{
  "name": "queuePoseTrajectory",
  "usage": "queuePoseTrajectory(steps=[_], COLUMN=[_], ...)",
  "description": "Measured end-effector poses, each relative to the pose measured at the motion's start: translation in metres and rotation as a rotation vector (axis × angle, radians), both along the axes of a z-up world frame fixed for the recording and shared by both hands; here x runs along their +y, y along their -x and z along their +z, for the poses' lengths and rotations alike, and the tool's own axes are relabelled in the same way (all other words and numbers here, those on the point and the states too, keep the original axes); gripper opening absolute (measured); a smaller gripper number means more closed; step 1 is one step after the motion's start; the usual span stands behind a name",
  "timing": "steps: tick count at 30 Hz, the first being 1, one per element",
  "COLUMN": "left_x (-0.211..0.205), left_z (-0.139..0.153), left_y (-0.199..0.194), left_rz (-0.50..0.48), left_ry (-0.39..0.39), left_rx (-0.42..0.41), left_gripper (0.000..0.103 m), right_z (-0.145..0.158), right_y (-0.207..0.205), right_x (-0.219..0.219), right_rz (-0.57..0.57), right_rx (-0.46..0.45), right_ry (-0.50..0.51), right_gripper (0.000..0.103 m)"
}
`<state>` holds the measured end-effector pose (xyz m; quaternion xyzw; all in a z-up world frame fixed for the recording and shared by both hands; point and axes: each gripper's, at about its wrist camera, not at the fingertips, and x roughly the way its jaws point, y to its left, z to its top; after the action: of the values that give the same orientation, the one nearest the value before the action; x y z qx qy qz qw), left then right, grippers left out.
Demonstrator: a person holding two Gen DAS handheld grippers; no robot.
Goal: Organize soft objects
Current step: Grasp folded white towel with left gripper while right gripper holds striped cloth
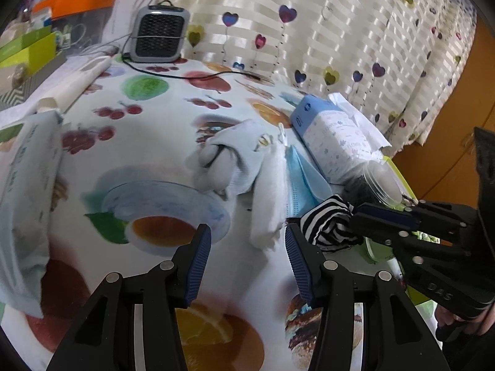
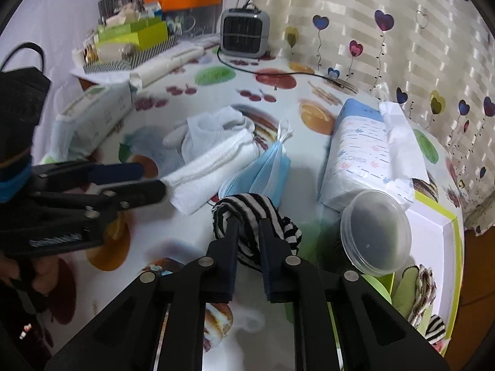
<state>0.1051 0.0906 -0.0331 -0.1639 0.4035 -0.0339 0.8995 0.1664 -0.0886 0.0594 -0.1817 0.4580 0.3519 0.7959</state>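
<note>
Your right gripper [image 2: 249, 232] is clamped on the striped sock [image 2: 247, 210], bunched, no clear long axis, held at the bench's [image 1: 148, 142] right side. Your left gripper [image 1: 247, 247] is wide open, holding nothing. Just beyond the sock: blue mask [image 2: 266, 173], white towel [image 2: 213, 167] running near-left to far-right, tissue pack [image 2: 362, 154], round lidded tub [image 2: 376, 232]. The sock's underside is hidden by the fingers.

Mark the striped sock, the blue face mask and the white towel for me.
striped sock [image 2: 247, 205]: right wrist view, bunched top above the jaws.
blue face mask [image 2: 272, 167]: right wrist view, pleated middle.
white towel [image 2: 213, 167]: right wrist view, folded middle.
</note>
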Motion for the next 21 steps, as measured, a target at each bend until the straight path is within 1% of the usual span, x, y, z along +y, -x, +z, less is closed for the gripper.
queuePoseTrajectory(steps=[4,6,9,10,11,12,13,14,17,21], left_x=[-0.011,-0.015,-0.018,-0.017,-0.018,-0.018,-0.019,-0.02,-0.022,-0.017], left_z=[-0.002,-0.005,-0.008,-0.01,-0.01,-0.01,-0.011,-0.012,-0.012,-0.011], left_y=[-0.012,-0.019,-0.025,-0.027,-0.027,-0.028,-0.03,-0.032,-0.031,-0.027], left_rz=[-0.029,-0.036,-0.04,-0.036,-0.035,-0.036,-0.039,-0.043,-0.059,-0.053], left_ry=[-0.029,-0.046,-0.048,-0.049,-0.048,-0.045,-0.043,-0.046,-0.06,-0.031], left_rx=[0.011,0.027,0.027,0.033,0.036,0.036,0.042,0.045,0.031,0.029], left_gripper=[0.049,0.049,0.049,0.049,0.046,0.042,0.031,0.025,0.016,0.013], right_z=[0.006,0.006,0.001,0.0,0.0,0.0,-0.001,-0.002,-0.009,-0.019], right_y=[0.0,0.0,0.002,0.003,0.004,0.005,0.005,0.005,0.001,-0.002], right_x=[-0.008,-0.008,-0.004,-0.004,-0.002,-0.002,-0.001,-0.001,0.003,0.007], right_rz=[-0.019,-0.005,0.017,0.019,0.024,0.028,0.035,0.039,0.043,0.046], right_rx=[0.001,0.009,0.013,0.004,-0.009,-0.014,-0.015,-0.013,-0.007,0.01], right_ry=[-0.042,-0.038,-0.004,0.005,0.011,0.013,0.015,0.017,0.049,0.092], right_gripper=[0.012,0.012,0.013,0.018,0.027,0.031,0.036,0.037,0.037,0.037])
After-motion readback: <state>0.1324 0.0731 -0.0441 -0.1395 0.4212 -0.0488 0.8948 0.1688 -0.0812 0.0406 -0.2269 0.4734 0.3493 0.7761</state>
